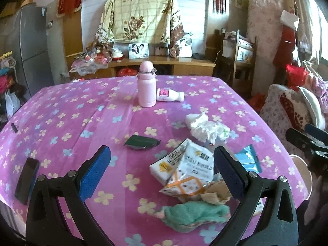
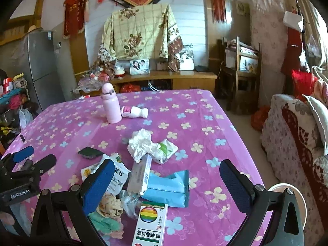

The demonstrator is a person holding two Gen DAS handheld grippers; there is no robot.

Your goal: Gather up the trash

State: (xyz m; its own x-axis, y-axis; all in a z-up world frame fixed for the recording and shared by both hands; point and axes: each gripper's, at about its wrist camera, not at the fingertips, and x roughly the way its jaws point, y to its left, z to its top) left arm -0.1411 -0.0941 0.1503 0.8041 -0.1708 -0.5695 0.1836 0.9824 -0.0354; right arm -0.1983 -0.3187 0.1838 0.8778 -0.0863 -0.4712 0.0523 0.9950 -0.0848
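Several trash pieces seen loose on pink floral tablecloth: crumpled tissue, torn white wrappers, blue tissue pack, rainbow medicine box, all nearer than pink flask. Nothing judged collected yet. Left gripper held wide, empty. Right gripper likewise wide, empty. White bin rim glimpsed beyond cloth's right edge.

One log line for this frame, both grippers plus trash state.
left gripper: open, empty | right gripper: open, empty | crumpled tissue, snack wrapper, medicine box: uncollected on table
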